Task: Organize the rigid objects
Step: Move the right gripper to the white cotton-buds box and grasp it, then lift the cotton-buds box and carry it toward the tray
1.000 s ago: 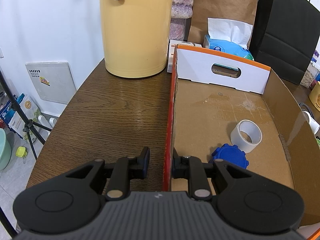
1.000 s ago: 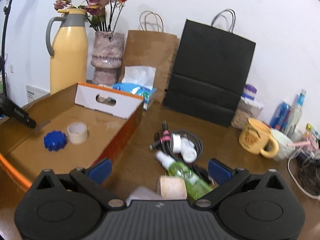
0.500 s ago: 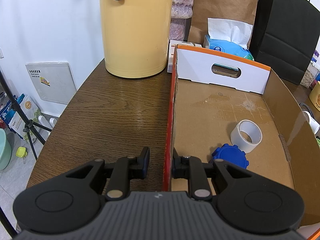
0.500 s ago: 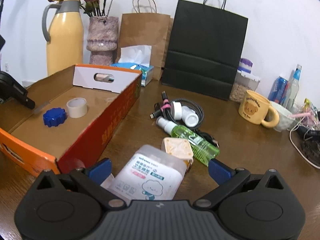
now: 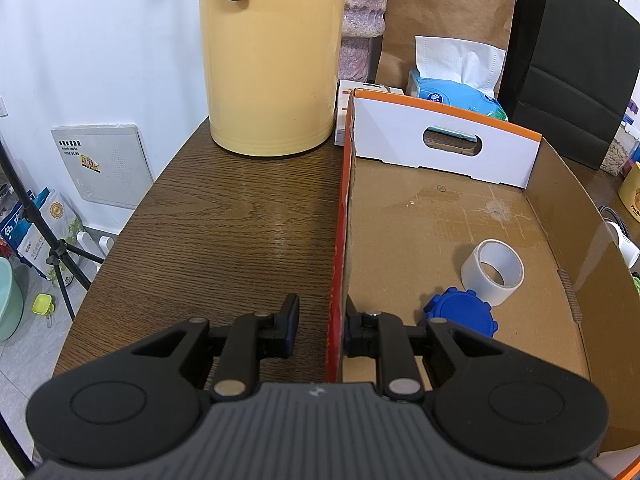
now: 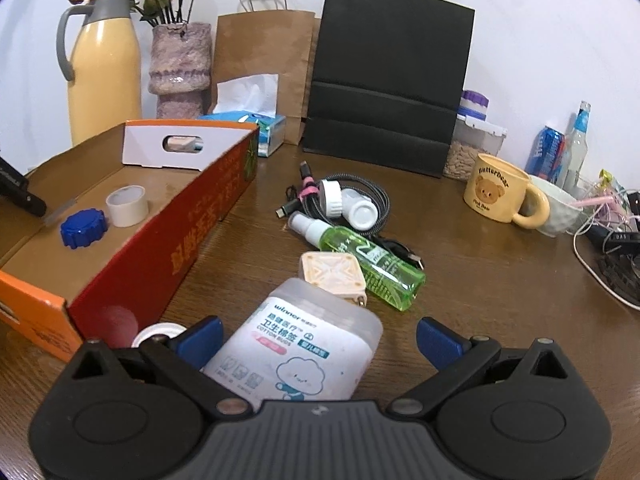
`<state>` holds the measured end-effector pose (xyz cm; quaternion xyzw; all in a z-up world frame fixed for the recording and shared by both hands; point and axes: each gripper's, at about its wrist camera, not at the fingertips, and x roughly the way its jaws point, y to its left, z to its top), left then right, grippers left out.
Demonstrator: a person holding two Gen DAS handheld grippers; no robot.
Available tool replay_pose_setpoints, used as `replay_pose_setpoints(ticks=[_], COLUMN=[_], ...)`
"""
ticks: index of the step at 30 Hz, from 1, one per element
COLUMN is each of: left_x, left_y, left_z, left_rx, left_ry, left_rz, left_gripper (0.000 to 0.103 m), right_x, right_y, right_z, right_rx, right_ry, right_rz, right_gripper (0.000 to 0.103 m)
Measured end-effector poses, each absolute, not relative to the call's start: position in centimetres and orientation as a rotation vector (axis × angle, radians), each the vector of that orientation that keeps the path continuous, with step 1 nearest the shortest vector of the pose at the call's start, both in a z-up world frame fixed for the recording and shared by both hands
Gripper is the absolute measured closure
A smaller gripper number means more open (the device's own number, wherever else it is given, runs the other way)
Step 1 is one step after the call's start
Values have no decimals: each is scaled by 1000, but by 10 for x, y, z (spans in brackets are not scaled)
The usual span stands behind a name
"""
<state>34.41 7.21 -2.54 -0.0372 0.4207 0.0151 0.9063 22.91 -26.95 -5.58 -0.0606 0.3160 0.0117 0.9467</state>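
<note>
A cardboard box (image 5: 440, 216) with red-orange walls holds a white tape roll (image 5: 493, 266) and a blue round cap (image 5: 460, 316). My left gripper (image 5: 320, 326) straddles the box's left wall (image 5: 339, 240), one finger on each side, nearly closed on it. In the right wrist view the box (image 6: 208, 216) stands at left. My right gripper (image 6: 318, 334) is open wide, low over the table, with a translucent cotton-bud box (image 6: 304, 344) lying between its fingers. Beyond it lie a beige square charger (image 6: 332, 274), a green spray bottle (image 6: 360, 256) and a white bottle on coiled cable (image 6: 352, 204).
A yellow thermos (image 5: 272, 52), a vase (image 6: 180, 64), a tissue pack (image 6: 256, 120), brown and black paper bags (image 6: 388, 96) line the back. A yellow mug (image 6: 500, 192), white bowl, bottles and cables sit at right. A small tape roll (image 6: 154, 334) lies by my right gripper's left finger.
My right gripper has come down and forward toward the table, so the cotton-bud box now lies between its open fingers. The left gripper has not moved.
</note>
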Motion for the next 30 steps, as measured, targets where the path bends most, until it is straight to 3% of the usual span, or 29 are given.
replay_pose_setpoints(ticks=[8, 11, 18, 30], left_x=[344, 344, 344, 344], left_y=[72, 72, 72, 72], left_z=[-25, -25, -25, -25], left_rx=[-77, -77, -76, -76], left_ry=[869, 869, 868, 868], left_rz=[31, 31, 31, 31], left_gripper=[82, 82, 82, 82], right_x=[228, 227, 227, 219], right_y=[-273, -271, -274, -275], right_z=[-68, -70, -70, -63], right_rx=[-52, -52, -41, -61], right_ry=[658, 663, 661, 630], right_rz=[28, 31, 0, -8], right_gripper=[4, 20, 36, 38])
